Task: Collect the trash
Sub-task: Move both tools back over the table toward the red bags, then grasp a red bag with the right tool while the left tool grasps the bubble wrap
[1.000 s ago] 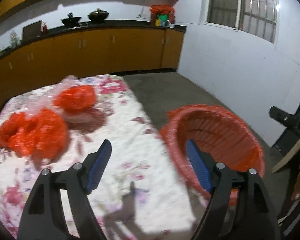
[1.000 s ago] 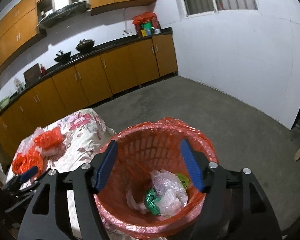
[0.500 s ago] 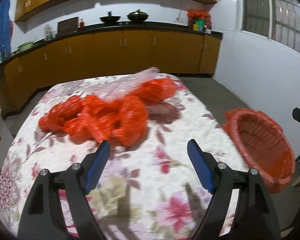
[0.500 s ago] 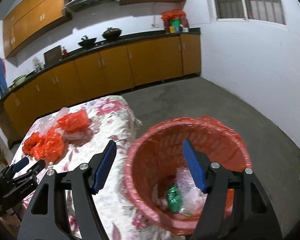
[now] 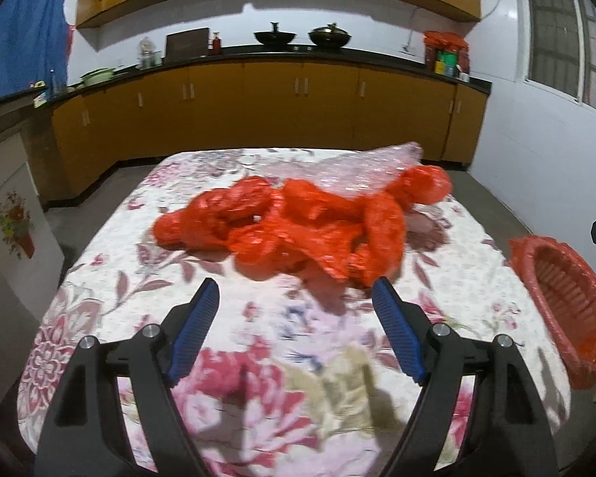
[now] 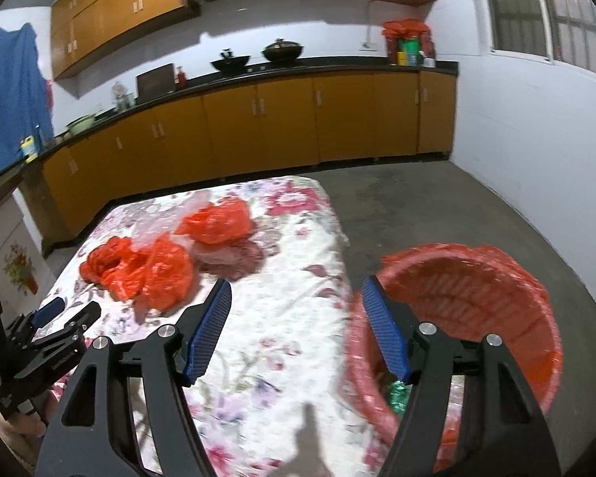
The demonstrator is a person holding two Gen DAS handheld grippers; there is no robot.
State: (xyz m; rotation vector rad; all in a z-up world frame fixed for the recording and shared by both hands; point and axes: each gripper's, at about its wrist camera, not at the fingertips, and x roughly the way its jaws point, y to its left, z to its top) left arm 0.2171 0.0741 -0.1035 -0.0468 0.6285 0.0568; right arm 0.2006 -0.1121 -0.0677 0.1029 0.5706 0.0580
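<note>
Crumpled red plastic bags (image 5: 302, 230) lie in a heap on the flowered tablecloth (image 5: 258, 338), with a clear plastic bag (image 5: 361, 167) behind them. They also show in the right wrist view (image 6: 147, 266). My left gripper (image 5: 296, 318) is open and empty, just short of the heap. My right gripper (image 6: 298, 318) is open and empty, over the table's right edge beside the red waste basket (image 6: 496, 298). A bit of green trash (image 6: 397, 395) shows inside the basket. The left gripper also shows in the right wrist view (image 6: 65, 312).
The basket (image 5: 568, 294) stands on the floor off the table's right side. Orange kitchen cabinets (image 5: 258, 107) with woks on the counter run along the back wall. A white cupboard (image 5: 8, 218) stands to the left. Bare concrete floor (image 6: 437, 198) lies at the right.
Both grippers have swung left, away from the basket and toward the table. The red bags now sit in front of the left gripper. Both stay open and empty.
</note>
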